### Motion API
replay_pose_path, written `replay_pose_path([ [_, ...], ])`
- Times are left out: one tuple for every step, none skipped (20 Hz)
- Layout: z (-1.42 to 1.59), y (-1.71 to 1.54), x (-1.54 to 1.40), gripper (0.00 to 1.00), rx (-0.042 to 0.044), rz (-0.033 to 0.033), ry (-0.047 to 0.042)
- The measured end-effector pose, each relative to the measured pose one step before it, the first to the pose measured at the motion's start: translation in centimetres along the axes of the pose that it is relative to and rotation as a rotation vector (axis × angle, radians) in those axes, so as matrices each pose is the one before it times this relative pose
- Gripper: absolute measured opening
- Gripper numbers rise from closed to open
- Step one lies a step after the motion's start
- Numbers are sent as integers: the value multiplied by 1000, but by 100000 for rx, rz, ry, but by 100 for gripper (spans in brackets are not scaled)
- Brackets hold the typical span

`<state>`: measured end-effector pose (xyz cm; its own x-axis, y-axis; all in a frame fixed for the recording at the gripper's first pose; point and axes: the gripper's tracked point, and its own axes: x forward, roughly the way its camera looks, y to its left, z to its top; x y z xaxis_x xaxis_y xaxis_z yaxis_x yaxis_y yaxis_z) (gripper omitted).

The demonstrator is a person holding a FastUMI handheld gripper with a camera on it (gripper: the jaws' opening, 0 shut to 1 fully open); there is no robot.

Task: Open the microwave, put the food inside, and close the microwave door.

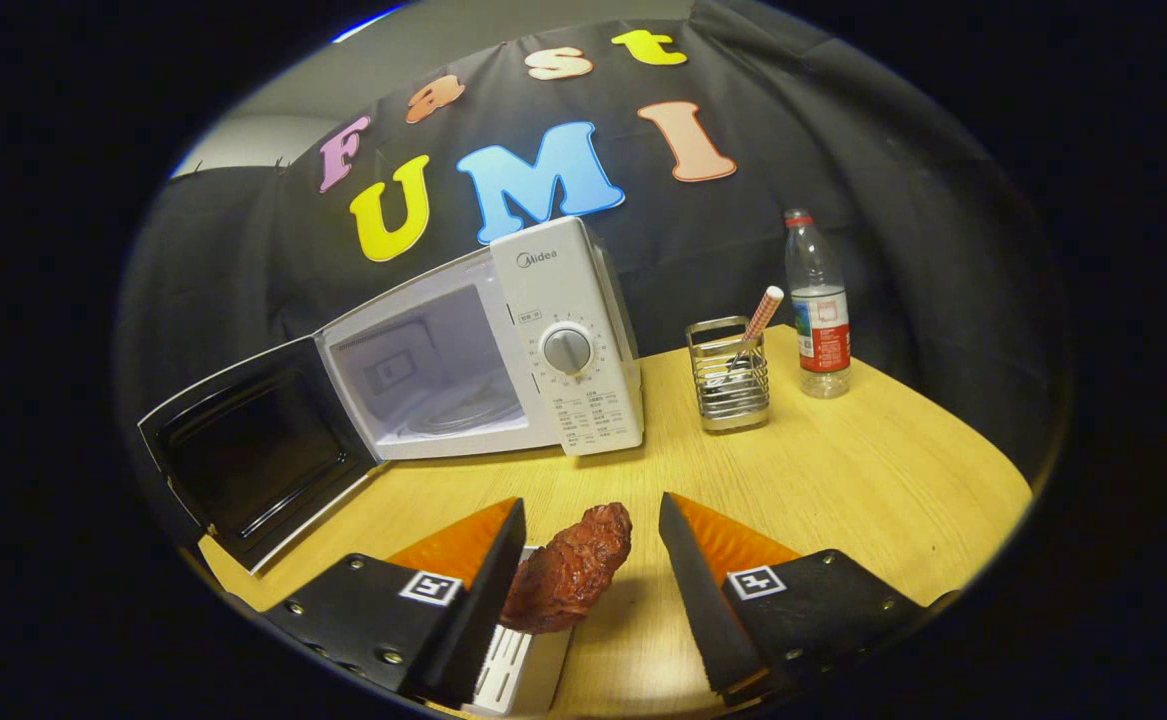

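Jaws wide, holding nothing. Food [568,570] lies between them on white stand [528,665], close to left finger [488,580], long axis pointing far-right. Microwave [503,340] far-left on counter [843,480], door [253,450] open.

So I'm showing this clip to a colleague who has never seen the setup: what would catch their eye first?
Probably the white microwave, its door swung wide open on the wooden table. Next, the reddish-brown piece of food between the gripper fingers, which stand open around it. Beyond, a wire holder stands beside a water bottle.
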<state>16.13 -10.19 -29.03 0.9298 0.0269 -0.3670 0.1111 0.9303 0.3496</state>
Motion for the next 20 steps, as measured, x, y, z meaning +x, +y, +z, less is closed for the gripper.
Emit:
replay_pose_path([
  [-231, 68, 392, 67, 4068, 1263, -332],
  [103, 295, -119, 51, 6679, 2094, -88],
  [-233, 813, 199, 36, 7056, 5544, 1621],
  [-121, 44, -360, 36, 8693, 2309, 2147],
  [46, 79, 647, 22, 6792, 1421, 1190],
  [-215, 1, -133, 22, 2894, 1695, 1357],
  [-87, 95, -59, 21, 1341, 642, 630],
  [-50, 306, -127, 21, 1186, 1219, 190],
  [13, 377, 202, 12, 2996, 944, 390],
  [170, 374, -470, 12, 596, 1695, -101],
  [-54, 196, -30, 12, 195, -79, 208],
  [-15, 157, -162, 12, 850, 180, 147],
  [208, 326, -65, 12, 2809, 410, -515],
  [-18, 447, -166, 12, 2339, 839, 363],
  [164, 228, -26, 12, 274, -316, 5],
  [-239, -164, -147, 12, -1955, -1303, 383],
  [29, 178, -78, 12, -248, -74, -694],
  [-189, 341, -165, 12, -1290, 381, 788],
  [419, 54, -295, 12, 513, -948, -3106],
  [392, 285, -92, 7, -182, -14, -518],
])
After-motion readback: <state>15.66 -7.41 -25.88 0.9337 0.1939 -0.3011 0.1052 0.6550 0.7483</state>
